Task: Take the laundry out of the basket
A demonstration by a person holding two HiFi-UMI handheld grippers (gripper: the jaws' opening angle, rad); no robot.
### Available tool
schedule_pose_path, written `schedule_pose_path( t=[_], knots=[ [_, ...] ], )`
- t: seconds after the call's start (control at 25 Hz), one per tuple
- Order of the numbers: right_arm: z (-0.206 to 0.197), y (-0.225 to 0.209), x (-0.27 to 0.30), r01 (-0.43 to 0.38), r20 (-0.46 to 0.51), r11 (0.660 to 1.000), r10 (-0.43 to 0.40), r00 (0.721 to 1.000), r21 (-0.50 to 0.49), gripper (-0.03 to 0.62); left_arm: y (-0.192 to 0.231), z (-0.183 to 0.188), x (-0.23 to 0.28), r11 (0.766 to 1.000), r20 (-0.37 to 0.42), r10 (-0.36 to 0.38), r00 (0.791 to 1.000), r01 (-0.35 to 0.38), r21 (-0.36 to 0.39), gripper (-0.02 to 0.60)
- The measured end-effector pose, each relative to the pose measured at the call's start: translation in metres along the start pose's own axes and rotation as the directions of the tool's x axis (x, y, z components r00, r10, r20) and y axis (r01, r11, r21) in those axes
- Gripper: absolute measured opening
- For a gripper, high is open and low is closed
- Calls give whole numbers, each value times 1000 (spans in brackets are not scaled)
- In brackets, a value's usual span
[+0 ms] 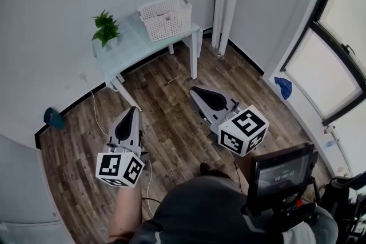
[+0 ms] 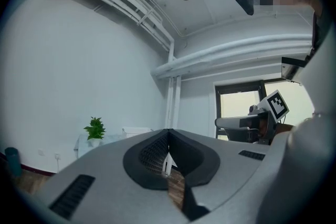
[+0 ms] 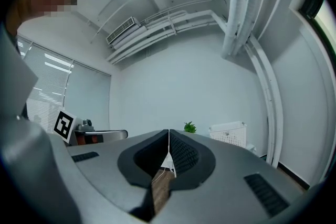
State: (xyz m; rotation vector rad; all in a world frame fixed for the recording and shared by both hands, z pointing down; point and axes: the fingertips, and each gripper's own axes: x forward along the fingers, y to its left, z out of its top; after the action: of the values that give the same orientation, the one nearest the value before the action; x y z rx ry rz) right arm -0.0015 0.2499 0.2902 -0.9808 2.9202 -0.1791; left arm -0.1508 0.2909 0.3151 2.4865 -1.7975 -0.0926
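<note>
Basket (image 1: 169, 26) on table (image 1: 121, 50) (contents unseen); left gripper (image 1: 132, 111), right gripper (image 1: 197, 91) both closed, empty.

The basket (image 1: 166, 19) is white, its walls an open lattice pattern. The bench (image 1: 123, 53) has a pale mint-green top and white legs. The plant (image 1: 106, 27) is leafy green. The floor (image 1: 171, 123) is brown wood-grain planking, streaked lighter and darker. The left tool (image 1: 134, 109) and right tool (image 1: 193, 89) are grey with black ribbed pads. Their marker cubes (image 1: 244, 130) are white, printed with black square patterns. A small blue thing (image 1: 283, 87), perhaps cloth, shows by the black-framed window (image 1: 343, 8). A teal thing (image 1: 54, 118) shows against the off-white wall (image 1: 57, 20).
</note>
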Motion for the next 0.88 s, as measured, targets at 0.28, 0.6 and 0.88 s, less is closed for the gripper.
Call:
schedule_pose_path(
  t=[0.28,0.6,0.88],
  knots=[
    [4,-65,20,-28,0,1000,28,1000,2,18,6,-5,68,1000,-2,31,1000,-31,-6,9],
    [13,-138,35,-10,22,999,9,1000,43,18,1,-6,118,998,-18,55,998,-55,4,9],
    [4,-164,62,-10,20,997,9,1000,78,18,25,-8,143,997,-22,63,998,-64,-33,9]
  ],
)
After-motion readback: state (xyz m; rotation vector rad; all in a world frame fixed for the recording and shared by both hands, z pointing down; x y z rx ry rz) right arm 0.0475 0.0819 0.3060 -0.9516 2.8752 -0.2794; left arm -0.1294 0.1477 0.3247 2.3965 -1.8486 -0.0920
